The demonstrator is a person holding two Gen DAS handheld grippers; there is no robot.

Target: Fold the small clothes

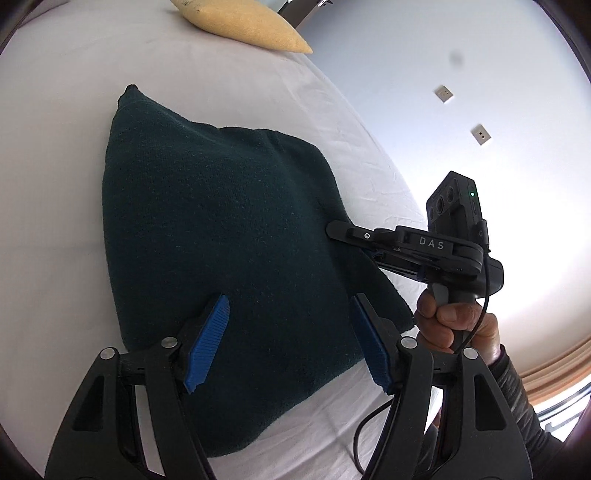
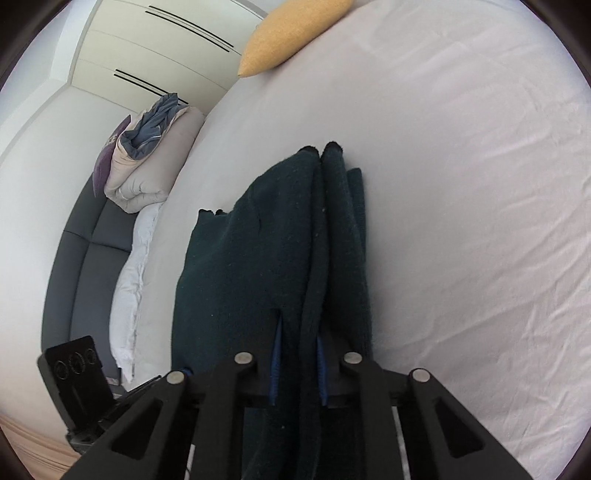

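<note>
A dark green knitted garment (image 1: 221,236) lies folded on the white bed sheet (image 1: 55,184). My left gripper (image 1: 291,332) is open just above its near edge, blue pads (image 1: 208,343) spread apart, holding nothing. My right gripper (image 1: 343,230) reaches in from the right and is shut on the garment's right edge. In the right wrist view the right gripper (image 2: 299,365) is clamped on a thick bunch of the garment (image 2: 258,258), which runs away from the fingers across the sheet.
A yellow pillow (image 1: 243,22) lies at the far end of the bed and also shows in the right wrist view (image 2: 291,33). A rolled duvet (image 2: 147,162) sits on a grey sofa (image 2: 81,266) beside the bed. Wardrobe doors (image 2: 155,48) stand behind.
</note>
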